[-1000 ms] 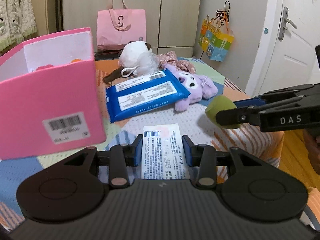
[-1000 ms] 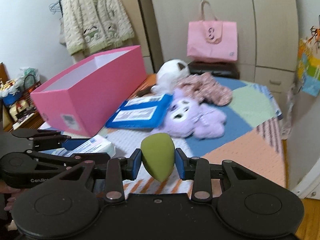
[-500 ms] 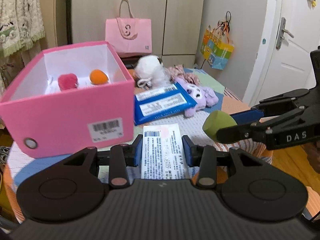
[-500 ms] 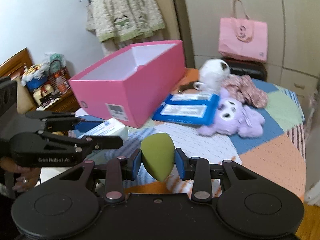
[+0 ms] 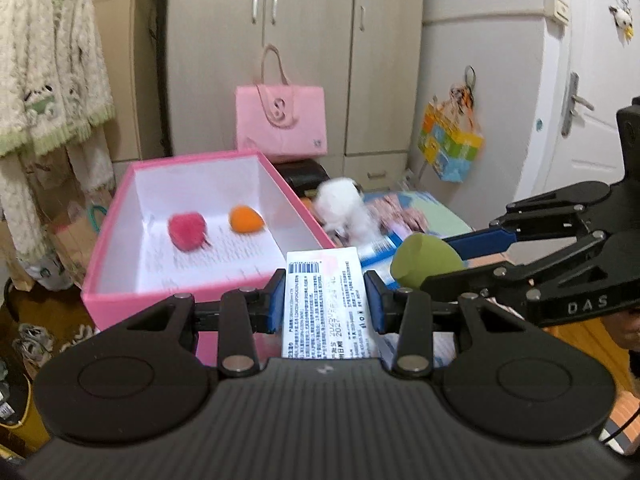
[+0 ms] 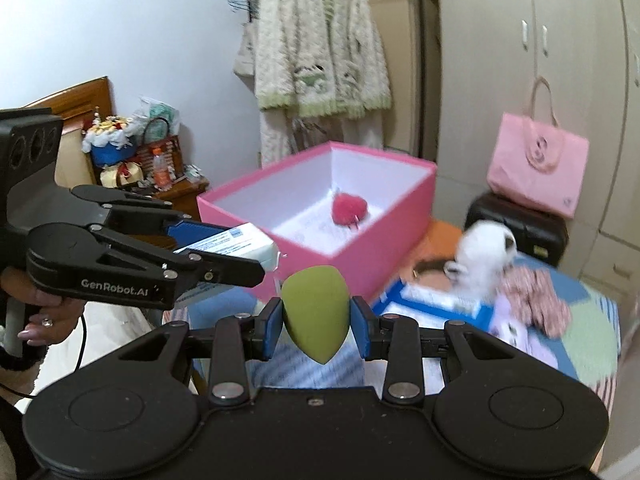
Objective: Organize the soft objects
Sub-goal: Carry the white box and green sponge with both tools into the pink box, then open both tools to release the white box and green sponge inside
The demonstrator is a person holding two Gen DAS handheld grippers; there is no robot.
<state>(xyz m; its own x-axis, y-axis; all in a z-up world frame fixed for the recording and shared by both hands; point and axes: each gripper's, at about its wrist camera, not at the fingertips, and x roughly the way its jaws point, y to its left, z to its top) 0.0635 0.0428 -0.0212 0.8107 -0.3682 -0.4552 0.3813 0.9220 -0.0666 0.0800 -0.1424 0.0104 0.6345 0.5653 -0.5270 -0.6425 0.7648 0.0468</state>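
A white tissue pack (image 5: 326,304) is clamped in the left gripper (image 5: 326,306), and a green sponge (image 6: 316,316) in the right gripper (image 6: 316,322). With the pink box (image 5: 120,208) just ahead and the grippers side by side, they could be knocked together and an item dropped outside.

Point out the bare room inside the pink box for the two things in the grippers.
The near half of the pink box floor, in front of the red pompom and orange sponge, is bare. Its far end behind them is tighter. The bed right of the box is crowded.
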